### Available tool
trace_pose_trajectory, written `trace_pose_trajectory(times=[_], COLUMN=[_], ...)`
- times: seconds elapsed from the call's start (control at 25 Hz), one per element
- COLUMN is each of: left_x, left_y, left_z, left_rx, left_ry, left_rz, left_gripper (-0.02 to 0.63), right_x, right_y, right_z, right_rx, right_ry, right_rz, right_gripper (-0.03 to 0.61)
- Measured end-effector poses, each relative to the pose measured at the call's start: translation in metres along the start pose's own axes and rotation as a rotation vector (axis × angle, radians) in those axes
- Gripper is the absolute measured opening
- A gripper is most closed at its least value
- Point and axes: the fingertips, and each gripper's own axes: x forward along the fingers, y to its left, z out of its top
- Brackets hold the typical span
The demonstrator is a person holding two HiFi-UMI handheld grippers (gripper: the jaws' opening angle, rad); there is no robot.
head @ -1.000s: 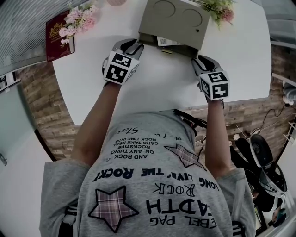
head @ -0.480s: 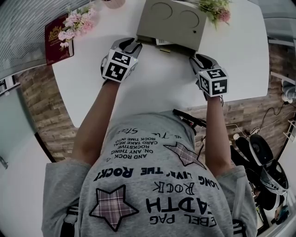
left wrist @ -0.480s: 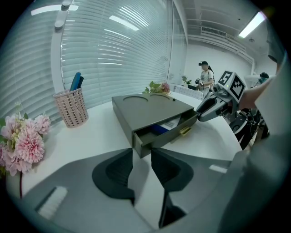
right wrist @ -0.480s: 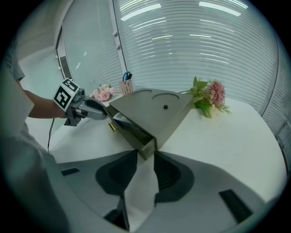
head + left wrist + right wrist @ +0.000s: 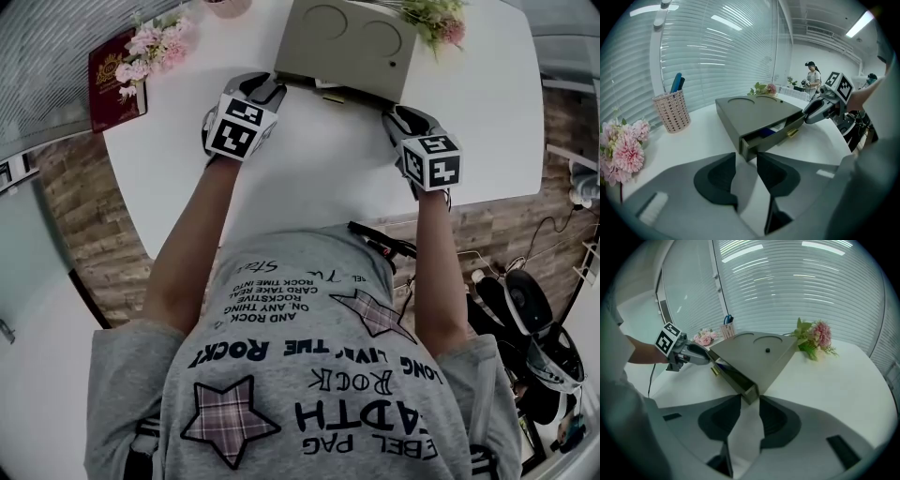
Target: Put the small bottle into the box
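A grey box (image 5: pixel 347 42) stands at the far side of the white table (image 5: pixel 319 169), its drawer (image 5: pixel 771 133) a little way out. Something blue and white (image 5: pixel 766 132) lies in the drawer; I cannot tell if it is the small bottle. My left gripper (image 5: pixel 746 159) is at the drawer's left front corner. Its jaws have just been opening and nothing is between them. My right gripper (image 5: pixel 750 401) is open at the drawer's right front corner (image 5: pixel 750 394), and its pads do not press on it. In the head view the left gripper (image 5: pixel 267 89) and right gripper (image 5: pixel 398 117) flank the drawer.
A pink pen holder (image 5: pixel 671 111) and pink flowers (image 5: pixel 623 145) stand left of the box. A red booklet (image 5: pixel 114 70) lies at the table's left edge. More flowers (image 5: pixel 813 338) lie right of the box. A person (image 5: pixel 813 79) stands far behind.
The drawer sticks out slightly less from the box than a second ago. Both grippers sit a touch nearer the box, otherwise they have kept their places.
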Motion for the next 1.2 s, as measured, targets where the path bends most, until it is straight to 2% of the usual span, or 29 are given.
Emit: trace_pose_trajectory(times=[0.6, 1.2], left_x=[0.004, 0.004], left_y=[0.004, 0.005], left_z=[0.006, 0.025], left_rx=[0.021, 0.030], left_ry=[0.011, -0.029], left_rz=[0.012, 0.000], left_gripper=[0.129, 0.129], right_x=[0.003, 0.004], right_y=[-0.003, -0.010], right_z=[0.009, 0.021], right_rx=[-0.066, -0.069], right_ry=[-0.006, -0.027], right_rz=[-0.010, -0.026], right_gripper=[0.115, 0.121])
